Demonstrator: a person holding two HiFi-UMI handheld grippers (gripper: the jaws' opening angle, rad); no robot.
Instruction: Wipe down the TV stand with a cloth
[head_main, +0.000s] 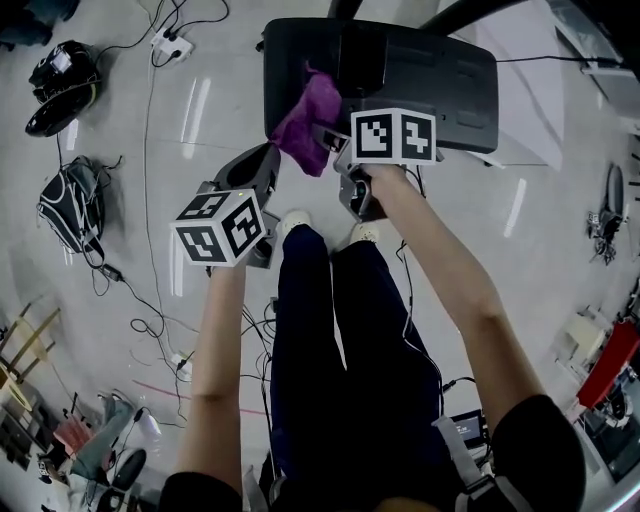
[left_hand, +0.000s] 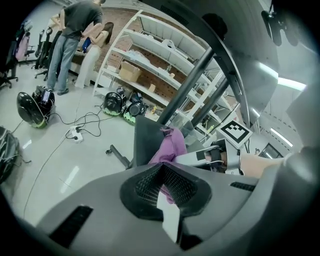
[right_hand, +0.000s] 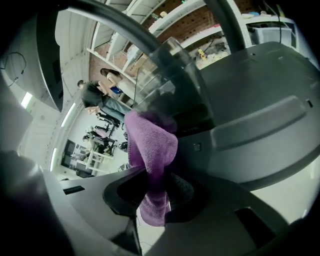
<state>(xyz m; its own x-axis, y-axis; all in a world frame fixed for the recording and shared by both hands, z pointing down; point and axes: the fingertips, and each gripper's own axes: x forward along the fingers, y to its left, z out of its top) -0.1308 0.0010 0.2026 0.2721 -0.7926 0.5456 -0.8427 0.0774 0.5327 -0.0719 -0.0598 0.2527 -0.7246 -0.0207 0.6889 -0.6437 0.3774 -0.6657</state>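
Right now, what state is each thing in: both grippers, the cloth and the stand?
Left gripper: shut, nothing in it.
Right gripper: shut on the cloth.
Cloth: bunched, hanging from the right gripper at the edge of the stand's base; I cannot tell whether it touches.
Stand: upright, base flat on the floor.

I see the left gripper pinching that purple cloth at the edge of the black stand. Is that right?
Not quite: it is the right gripper that pinches the purple cloth, as the right gripper view shows. The left gripper has nothing between its jaws. The cloth is indeed at the edge of the black stand.
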